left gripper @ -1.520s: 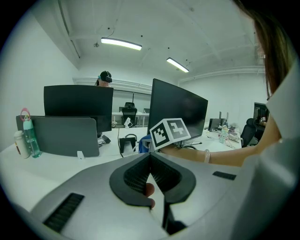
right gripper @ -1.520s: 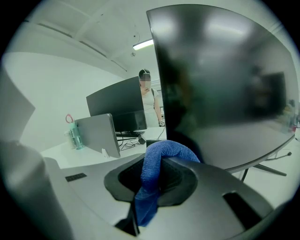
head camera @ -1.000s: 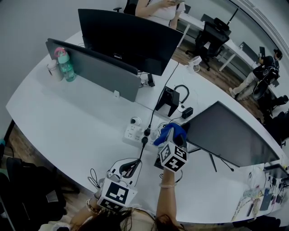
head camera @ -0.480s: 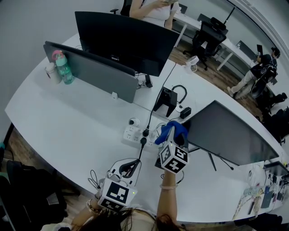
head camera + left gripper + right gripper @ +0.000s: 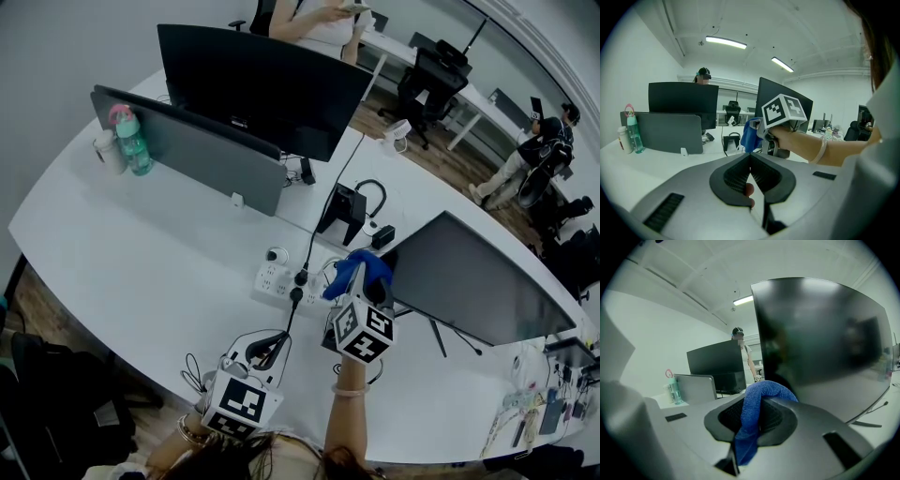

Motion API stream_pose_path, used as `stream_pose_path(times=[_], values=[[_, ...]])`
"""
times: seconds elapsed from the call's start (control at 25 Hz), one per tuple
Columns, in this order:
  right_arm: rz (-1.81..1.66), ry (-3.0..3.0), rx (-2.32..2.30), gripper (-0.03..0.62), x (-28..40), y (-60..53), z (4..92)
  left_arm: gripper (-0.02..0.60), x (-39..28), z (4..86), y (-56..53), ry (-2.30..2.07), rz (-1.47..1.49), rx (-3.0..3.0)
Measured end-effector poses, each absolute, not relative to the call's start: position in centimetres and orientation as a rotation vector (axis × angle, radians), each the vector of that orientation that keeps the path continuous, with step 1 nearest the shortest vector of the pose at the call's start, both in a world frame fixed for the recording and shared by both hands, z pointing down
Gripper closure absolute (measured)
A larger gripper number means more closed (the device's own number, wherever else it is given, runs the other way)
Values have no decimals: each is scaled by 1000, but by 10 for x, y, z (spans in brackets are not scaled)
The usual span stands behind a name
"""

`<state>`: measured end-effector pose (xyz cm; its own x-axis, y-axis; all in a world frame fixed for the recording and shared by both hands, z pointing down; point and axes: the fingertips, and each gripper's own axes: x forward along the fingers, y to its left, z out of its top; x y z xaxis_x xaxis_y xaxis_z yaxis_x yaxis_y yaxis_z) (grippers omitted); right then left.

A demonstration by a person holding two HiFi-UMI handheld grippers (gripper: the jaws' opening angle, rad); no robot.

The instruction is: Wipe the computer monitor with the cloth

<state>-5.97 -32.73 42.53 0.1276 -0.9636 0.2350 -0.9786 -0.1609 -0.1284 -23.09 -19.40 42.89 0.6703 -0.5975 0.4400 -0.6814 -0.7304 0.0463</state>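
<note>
Blue cloth [image 5: 764,392]: soft, light, limp. Clamped mid-fold in right claw [image 5: 751,422], bunch sticking out front, near monitor [image 5: 820,333] left edge; contact unclear. Prob. fragile screen, so light pressure. Left claw [image 5: 750,176] closed, empty, low over table [image 5: 141,253]. Far left: bottle [image 5: 131,141] & cup [image 5: 111,150], contents can't tell.

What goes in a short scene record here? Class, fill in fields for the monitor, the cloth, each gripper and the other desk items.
monitor: dark screen, stands on the white desk
cloth: blue, bunched, raised by the monitor's edge; contact unclear
right gripper: shut on the cloth
left gripper: jaws together, nothing held, low near the desk's front edge
other items: power strip, water bottle, second monitor
</note>
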Motion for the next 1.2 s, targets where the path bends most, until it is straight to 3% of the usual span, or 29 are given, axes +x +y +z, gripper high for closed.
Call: stream_pose_path(times=[1.2], values=[[286,-2068,2376,531,-60,-323,363,572,-232,430,-197,-1052,590,2686]])
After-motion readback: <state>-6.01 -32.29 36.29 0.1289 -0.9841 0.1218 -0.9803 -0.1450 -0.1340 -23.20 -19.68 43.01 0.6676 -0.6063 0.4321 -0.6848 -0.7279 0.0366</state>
